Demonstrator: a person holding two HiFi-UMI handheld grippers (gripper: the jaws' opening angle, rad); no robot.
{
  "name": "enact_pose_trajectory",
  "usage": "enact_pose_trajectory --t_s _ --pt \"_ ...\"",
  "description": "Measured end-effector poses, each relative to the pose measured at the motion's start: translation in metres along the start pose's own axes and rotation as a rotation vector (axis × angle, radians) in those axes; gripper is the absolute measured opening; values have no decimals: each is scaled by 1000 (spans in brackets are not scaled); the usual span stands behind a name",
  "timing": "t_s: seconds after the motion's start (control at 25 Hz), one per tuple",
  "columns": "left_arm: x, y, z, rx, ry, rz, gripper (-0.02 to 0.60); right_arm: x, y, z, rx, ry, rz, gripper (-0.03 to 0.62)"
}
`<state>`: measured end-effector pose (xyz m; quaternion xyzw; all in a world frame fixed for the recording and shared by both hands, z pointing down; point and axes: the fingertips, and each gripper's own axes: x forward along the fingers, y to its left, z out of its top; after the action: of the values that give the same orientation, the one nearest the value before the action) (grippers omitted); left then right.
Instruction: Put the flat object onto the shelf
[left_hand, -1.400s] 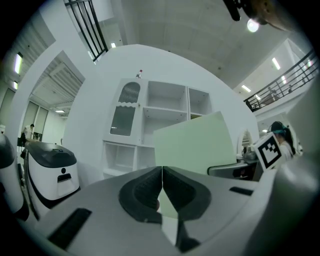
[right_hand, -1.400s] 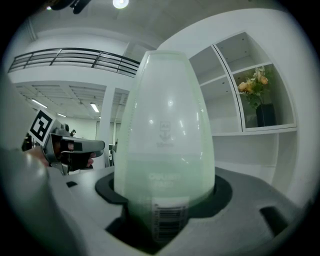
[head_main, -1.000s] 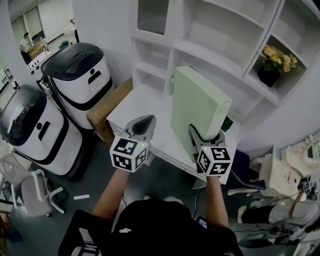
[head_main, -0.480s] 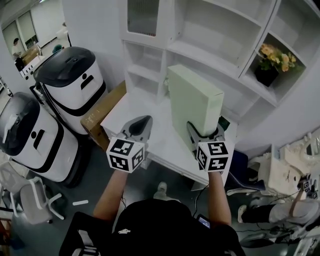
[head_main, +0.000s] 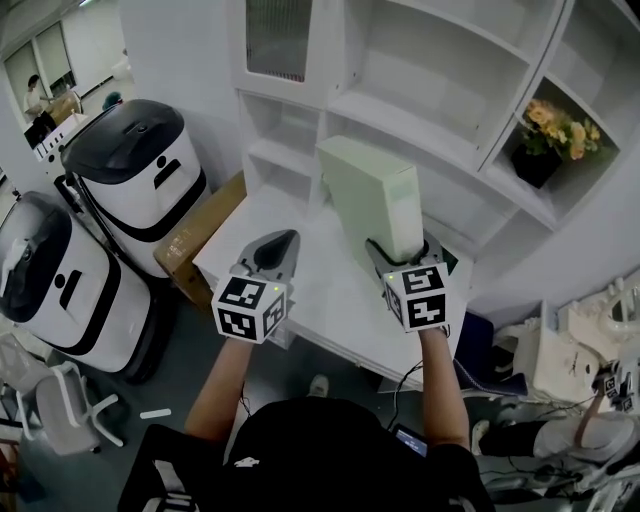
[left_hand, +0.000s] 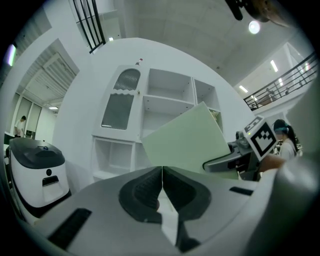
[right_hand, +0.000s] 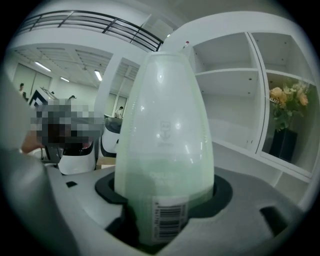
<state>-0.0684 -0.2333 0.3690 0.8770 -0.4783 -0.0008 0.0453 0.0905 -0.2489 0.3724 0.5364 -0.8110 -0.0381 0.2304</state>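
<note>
A pale green flat box (head_main: 368, 195) stands on its narrow end in my right gripper (head_main: 400, 258), which is shut on its lower end. In the right gripper view the flat box (right_hand: 165, 145) fills the middle, its spine with a barcode label toward the camera, both jaws pressing its sides. It is held above the white table (head_main: 320, 290), in front of the white shelf unit (head_main: 440, 120). My left gripper (head_main: 275, 250) is shut and holds nothing; its closed jaws meet in a line in the left gripper view, where the flat box (left_hand: 187, 142) shows to the right.
A dark pot of yellow flowers (head_main: 548, 135) stands in a right-hand shelf compartment. Two white and black bins (head_main: 140, 165) and a cardboard box (head_main: 195, 235) stand left of the table. A white chair (head_main: 55, 405) is on the floor at lower left.
The green box has moved left and forward toward the shelf, carried by my right gripper. The view has shifted slightly. My left gripper stays shut in about the same place.
</note>
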Motion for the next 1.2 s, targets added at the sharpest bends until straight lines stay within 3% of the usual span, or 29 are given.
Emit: enact_pose_trajectory --t_s 0.32,0.56,0.92,1.2 --pt "33 2 3 -16 14 -38 6 22 -20 19 -210 111 -26 304" --pt "65 -11 16 32 42 -80 6 33 -30 34 -365 157 -36 304" --pt "91 -27 51 63 -12 -118 6 41 -41 60 -631 176 -89 304" --pt "93 -34 72 86 -52 -128 6 35 -49 77 -751 181 -137 304"
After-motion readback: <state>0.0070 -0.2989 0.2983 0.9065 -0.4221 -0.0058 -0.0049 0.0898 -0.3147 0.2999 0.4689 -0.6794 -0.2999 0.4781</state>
